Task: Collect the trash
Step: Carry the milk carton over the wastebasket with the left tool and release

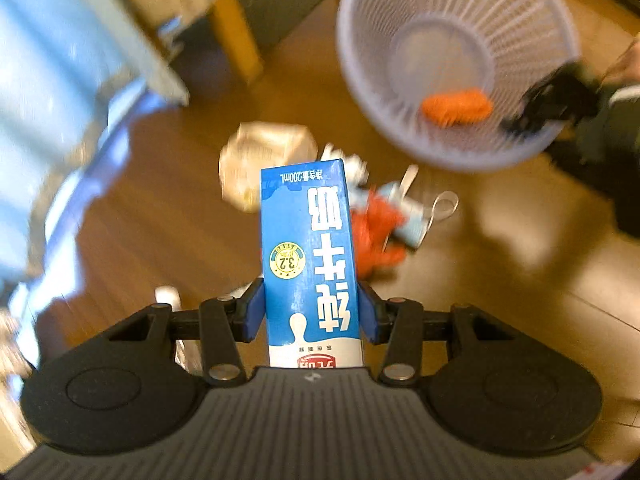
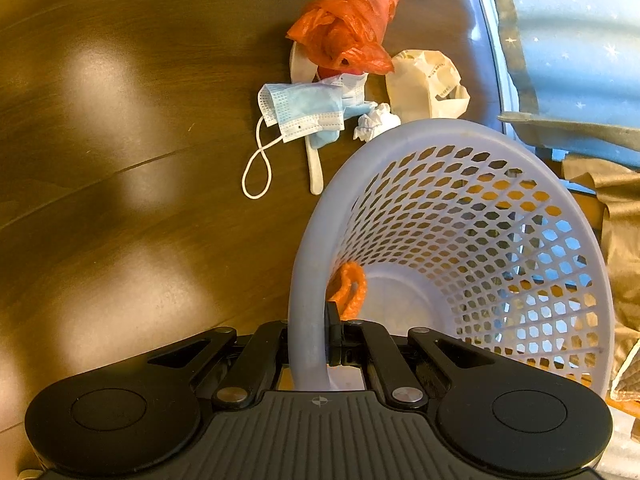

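Blue-and-white milk carton [image 1: 310,256] is clamped in left gripper [image 1: 311,312] fingers, lifted over the floor litter. Lavender perforated plastic basket [image 2: 460,240] is held by its rim in right gripper [image 2: 308,344] fingers. Next, judged: carton is carried over the rim and released.

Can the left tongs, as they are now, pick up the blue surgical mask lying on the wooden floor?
Probably not yet. The left tongs are shut on the blue milk carton, so their jaws are occupied. The blue surgical mask itself lies uncovered on the wooden floor.

milk carton [image 1: 308,256] | "纯牛奶" | "净含量:200mL" | round seal "3.2"
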{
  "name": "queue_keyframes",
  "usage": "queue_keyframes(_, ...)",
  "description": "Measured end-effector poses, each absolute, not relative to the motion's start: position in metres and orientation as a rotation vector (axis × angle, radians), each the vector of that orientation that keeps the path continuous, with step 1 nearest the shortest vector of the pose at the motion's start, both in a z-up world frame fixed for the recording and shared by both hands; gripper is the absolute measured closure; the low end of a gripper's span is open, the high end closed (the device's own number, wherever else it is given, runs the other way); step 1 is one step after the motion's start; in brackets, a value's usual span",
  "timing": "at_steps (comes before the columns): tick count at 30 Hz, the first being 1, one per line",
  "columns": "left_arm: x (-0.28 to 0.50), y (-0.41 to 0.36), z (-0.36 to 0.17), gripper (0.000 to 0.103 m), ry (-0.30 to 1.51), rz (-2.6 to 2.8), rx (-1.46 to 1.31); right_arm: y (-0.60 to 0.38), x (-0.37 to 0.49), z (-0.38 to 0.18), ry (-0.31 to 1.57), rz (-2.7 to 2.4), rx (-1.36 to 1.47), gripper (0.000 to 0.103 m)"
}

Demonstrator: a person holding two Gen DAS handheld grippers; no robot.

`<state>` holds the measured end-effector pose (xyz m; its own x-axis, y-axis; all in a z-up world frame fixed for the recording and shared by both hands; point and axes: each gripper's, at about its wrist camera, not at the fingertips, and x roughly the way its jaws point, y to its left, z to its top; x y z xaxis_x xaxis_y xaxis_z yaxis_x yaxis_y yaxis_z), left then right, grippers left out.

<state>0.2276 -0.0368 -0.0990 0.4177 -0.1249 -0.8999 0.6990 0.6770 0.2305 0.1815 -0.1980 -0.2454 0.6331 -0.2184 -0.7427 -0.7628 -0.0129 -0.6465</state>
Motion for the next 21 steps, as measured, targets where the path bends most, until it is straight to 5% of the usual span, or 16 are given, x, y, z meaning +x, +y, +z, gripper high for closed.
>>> queue_keyframes(8,0.229,-0.105,-0.062,0.061,0.927,-0.695,0.727,-0.199,0.176,-0.244,0.852,0.521,-1.568,0.103)
queue_keyframes(21,0.235,-0.164,-0.093,0.060,0.867,-0.827,0.767,-0.193,0.162,-0.242,0.842,0.547,-1.544,0.103)
